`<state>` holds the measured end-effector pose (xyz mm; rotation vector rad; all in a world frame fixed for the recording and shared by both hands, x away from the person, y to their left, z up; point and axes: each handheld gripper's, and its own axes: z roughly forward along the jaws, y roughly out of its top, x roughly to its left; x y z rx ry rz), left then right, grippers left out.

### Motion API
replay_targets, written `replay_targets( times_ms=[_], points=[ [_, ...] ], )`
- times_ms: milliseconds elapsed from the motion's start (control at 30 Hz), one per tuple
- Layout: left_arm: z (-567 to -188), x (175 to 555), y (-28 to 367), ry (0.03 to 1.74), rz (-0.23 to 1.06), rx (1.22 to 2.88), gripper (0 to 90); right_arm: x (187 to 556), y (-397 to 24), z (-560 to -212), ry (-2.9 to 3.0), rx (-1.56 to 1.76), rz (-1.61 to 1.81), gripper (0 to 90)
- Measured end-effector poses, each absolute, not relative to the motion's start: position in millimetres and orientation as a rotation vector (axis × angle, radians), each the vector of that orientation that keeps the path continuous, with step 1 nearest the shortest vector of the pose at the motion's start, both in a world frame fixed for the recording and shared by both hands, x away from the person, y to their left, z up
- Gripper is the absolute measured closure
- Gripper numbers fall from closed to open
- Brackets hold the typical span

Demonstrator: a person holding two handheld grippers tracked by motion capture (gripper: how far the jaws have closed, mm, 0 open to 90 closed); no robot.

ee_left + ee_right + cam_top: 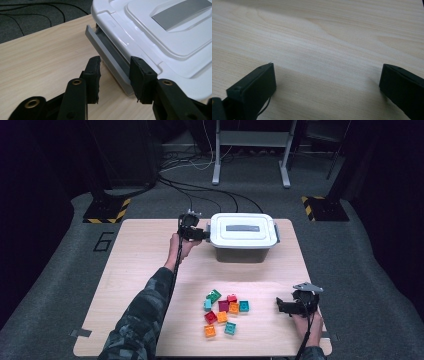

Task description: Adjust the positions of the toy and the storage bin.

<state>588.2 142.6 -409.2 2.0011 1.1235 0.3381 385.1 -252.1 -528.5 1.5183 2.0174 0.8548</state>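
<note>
Two tongs are at work on the counter (pixel 140 255), one in each hand of the person. The left tongs (pixel 115 72) are at the left end of the white-lidded box (pixel 243 237), which stands at the far middle of the counter. Seen from the left gripper view, the grey latch (pixel 110 56) on that end of the box lies between the two black jaws. The jaws stand narrowed around it; the right pad (pixel 140 77) seems to lie against the latch by the lid, but the left pad (pixel 93 75) has still a gap of bare wood beside it, so I judge that nothing is gripped yet. The latch is tilted a little out from the box wall, and probably the tongs come from this side because the latch must be pulled outward to free the lid.

The right tongs (pixel 286 306) rest near the right front of the counter, well apart from the box. Their jaws are wide open and hold nothing; between them is bare wood. I think this hand is waiting there because it is near the coloured blocks (pixel 223 312), which lie in a loose group at the front middle and perhaps belong in the box once its lid is off.
</note>
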Motion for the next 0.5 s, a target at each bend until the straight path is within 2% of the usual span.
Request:
replay_targets(
  times_ms=[233,500],
  points=[
    [-407.7,584.6,138.2,1.113,0.362,2.024,71.3,385.1,-252.1,-528.5,2.017,1.518,0.855,0.0],
    [-406.7,580.6,136.5,1.125,0.387,2.02,73.7,385.0,-252.1,-528.5,2.017,1.518,0.855,0.0]
  ],
)
